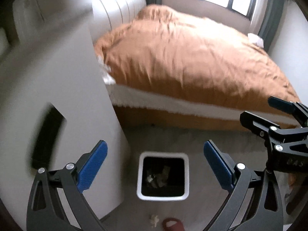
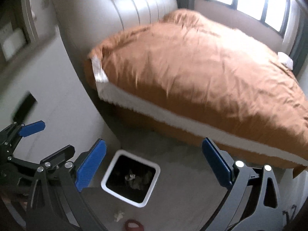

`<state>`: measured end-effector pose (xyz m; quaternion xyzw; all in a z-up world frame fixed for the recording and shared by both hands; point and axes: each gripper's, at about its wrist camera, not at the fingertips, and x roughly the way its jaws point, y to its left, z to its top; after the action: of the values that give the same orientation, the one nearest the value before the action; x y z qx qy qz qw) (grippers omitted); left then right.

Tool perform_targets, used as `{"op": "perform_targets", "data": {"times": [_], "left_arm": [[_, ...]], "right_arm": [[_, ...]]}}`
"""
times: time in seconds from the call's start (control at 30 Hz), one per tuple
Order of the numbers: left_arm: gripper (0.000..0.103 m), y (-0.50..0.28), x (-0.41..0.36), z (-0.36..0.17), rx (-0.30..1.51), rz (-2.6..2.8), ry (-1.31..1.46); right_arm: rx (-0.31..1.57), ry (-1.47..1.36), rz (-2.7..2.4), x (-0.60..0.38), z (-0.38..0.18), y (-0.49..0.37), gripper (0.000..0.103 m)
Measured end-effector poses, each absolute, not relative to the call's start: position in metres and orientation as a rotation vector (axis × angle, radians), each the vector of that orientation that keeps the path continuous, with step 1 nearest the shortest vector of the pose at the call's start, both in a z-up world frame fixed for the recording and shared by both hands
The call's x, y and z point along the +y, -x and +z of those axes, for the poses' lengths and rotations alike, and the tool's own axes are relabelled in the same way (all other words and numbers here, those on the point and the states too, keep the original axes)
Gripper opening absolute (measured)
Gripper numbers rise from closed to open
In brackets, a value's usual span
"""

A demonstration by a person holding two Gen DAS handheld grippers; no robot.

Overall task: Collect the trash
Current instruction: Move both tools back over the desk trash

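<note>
A white square trash bin (image 1: pixel 141 173) with a black liner stands on the grey floor, with crumpled scraps inside. It also shows in the right wrist view (image 2: pixel 110 171). A crumpled whitish paper scrap (image 1: pixel 154 219) lies on the floor in front of the bin, also in the right wrist view (image 2: pixel 119 216). My left gripper (image 1: pixel 155 165) is open and empty, held above the bin. My right gripper (image 2: pixel 154 163) is open and empty, above and right of the bin. The right gripper shows at the right of the left view (image 1: pixel 259 113). White tissue (image 2: pixel 285 59) lies on the bed's far corner.
A bed with an orange duvet (image 1: pixel 182 57) and white tufted headboard (image 1: pixel 119 7) fills the room beyond the bin. A white bedside cabinet (image 1: pixel 57 77) with a dark flat object (image 1: pixel 48 138) on top stands left of the bin. A red slipper (image 1: pixel 171 224) lies near the scrap.
</note>
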<state>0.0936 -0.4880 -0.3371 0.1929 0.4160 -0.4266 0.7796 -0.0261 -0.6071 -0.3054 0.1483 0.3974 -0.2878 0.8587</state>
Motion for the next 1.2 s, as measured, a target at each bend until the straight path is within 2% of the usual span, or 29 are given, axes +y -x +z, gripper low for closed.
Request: {"op": "perform_targets", "data": {"times": [0.3,0.6,0.93,1.2], "left_arm": [[0.098,-0.076,-0.445,-0.212,0.767,-0.849,-0.327],[0.098,-0.079,-0.323,-0.135,0.651,-0.56,-0.271],[0.098,-0.102,-0.166,-0.113,0.652,-0.231,-0.196],[0.098,-0.122,-0.049,-0.128,0.692,-0.037,-0.165]], "right_arm": [[0.675,-0.251,-0.592,-0.583,-0.198,0.042,0.099],[0.569,-0.22,-0.353,-0.504,-0.141,0.001,0.099],[0.575,-0.141,-0.041,-0.37,-0.117,-0.059,0.099],[0.646,-0.058,0.151,-0.268,-0.127,-0.079,0.099]]}}
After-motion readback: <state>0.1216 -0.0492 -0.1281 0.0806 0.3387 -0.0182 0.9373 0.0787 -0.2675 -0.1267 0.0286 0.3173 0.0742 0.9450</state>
